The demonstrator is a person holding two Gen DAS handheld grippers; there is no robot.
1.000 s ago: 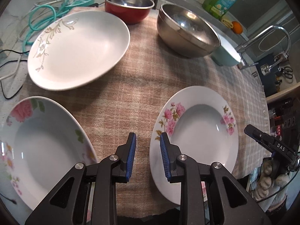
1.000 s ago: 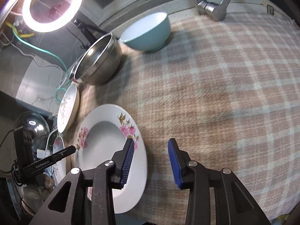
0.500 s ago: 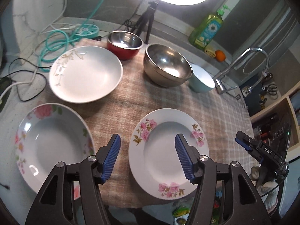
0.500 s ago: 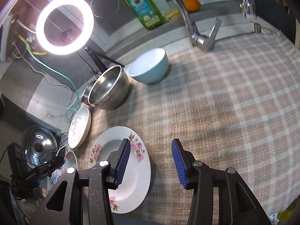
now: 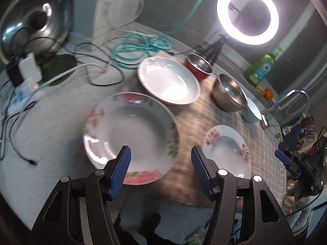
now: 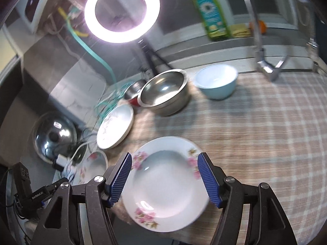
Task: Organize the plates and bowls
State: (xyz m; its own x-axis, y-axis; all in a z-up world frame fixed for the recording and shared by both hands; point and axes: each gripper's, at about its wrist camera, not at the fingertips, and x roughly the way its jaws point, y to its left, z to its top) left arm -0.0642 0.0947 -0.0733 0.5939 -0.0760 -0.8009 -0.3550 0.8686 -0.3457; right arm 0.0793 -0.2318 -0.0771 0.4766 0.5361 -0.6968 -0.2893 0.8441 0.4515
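Below the spread, empty right tool (image 6: 164, 177) lies the small pink-flowered plate (image 6: 165, 183), nearer it than the equally spread, empty left tool (image 5: 161, 172).

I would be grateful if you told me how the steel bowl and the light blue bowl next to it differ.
The steel bowl is bare, shiny metal that mirrors the light; the light blue bowl is matte blue outside and white inside. The steel bowl looks wider, the blue one smaller. The steel bowl sits beside the red bowl; the blue one sits nearest the tap. Both stand upright and empty on the checked cloth.
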